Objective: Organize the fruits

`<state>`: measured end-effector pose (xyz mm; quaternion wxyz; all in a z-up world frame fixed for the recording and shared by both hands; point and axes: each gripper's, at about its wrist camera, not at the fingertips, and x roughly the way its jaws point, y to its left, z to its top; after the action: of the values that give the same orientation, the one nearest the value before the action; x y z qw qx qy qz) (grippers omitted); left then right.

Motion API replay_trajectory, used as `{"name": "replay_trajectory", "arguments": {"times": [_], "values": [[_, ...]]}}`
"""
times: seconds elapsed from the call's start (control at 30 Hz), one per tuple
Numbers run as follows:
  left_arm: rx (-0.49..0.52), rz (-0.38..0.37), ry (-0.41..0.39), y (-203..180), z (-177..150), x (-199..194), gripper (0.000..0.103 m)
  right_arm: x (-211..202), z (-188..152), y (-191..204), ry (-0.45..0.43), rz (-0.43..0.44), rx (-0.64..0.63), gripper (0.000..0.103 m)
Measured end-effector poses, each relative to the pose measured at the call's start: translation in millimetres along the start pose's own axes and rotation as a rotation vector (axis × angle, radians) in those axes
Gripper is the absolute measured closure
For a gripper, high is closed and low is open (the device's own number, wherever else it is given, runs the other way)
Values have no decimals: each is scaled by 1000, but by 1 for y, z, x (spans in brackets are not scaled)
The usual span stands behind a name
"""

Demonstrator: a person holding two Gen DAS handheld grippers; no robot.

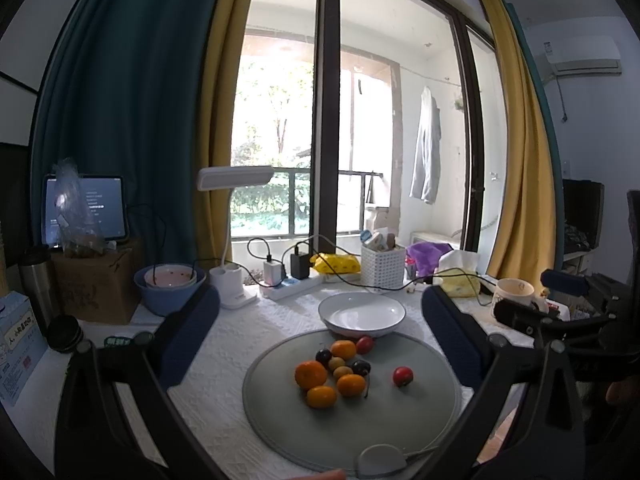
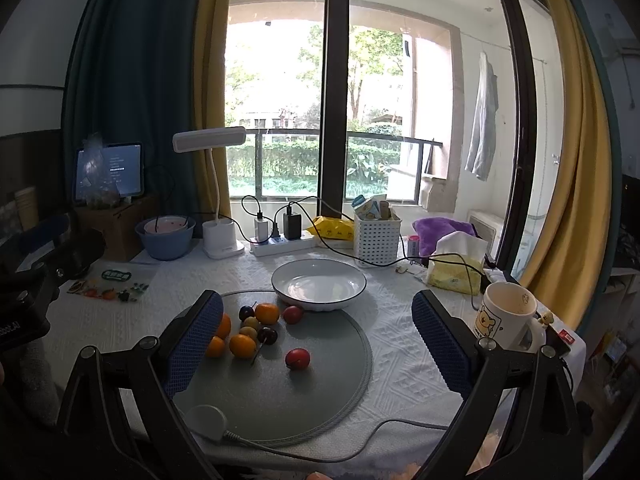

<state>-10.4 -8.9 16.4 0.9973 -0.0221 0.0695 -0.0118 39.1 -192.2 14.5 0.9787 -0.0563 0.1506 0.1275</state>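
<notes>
A cluster of small fruits lies at the centre of the left wrist frame on a round grey-green fabric mat (image 1: 420, 412): four glossy orange mandarins (image 1: 311, 375), two dark purple cherries (image 1: 323, 356) with thin stems, two small yellow-green round fruits (image 1: 336, 363), and a red cherry tomato (image 1: 365, 345) at the cluster's upper edge. A second red cherry tomato (image 1: 402, 376) sits apart, to the right of the group. Just above the mat, overlapping its far rim, stands a shallow white ceramic bowl with a thin dark rim line (image 1: 361, 314); it holds nothing. A flat white round puck with a grey cable (image 1: 381, 461) rests on the mat's lower edge.

All of this sits on a table covered in a white embossed cloth (image 1: 224, 364).

The left tool (image 1: 320, 332) has its blue textured pads spread wide, gripping nothing, framing the mat from either side. In the right wrist view, the right tool (image 2: 318, 332) is likewise wide apart and empty, its left pad (image 2: 192, 340) covering part of the mandarins. A cream mug with a bear print (image 2: 508, 316) stands at the right of that frame.
</notes>
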Motion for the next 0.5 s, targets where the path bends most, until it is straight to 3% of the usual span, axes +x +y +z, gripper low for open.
{"name": "replay_trajectory", "arguments": {"times": [0.5], "values": [[-3, 11, 13, 1, -1, -1, 1, 0, 0, 2, 3, 2, 0, 5]]}}
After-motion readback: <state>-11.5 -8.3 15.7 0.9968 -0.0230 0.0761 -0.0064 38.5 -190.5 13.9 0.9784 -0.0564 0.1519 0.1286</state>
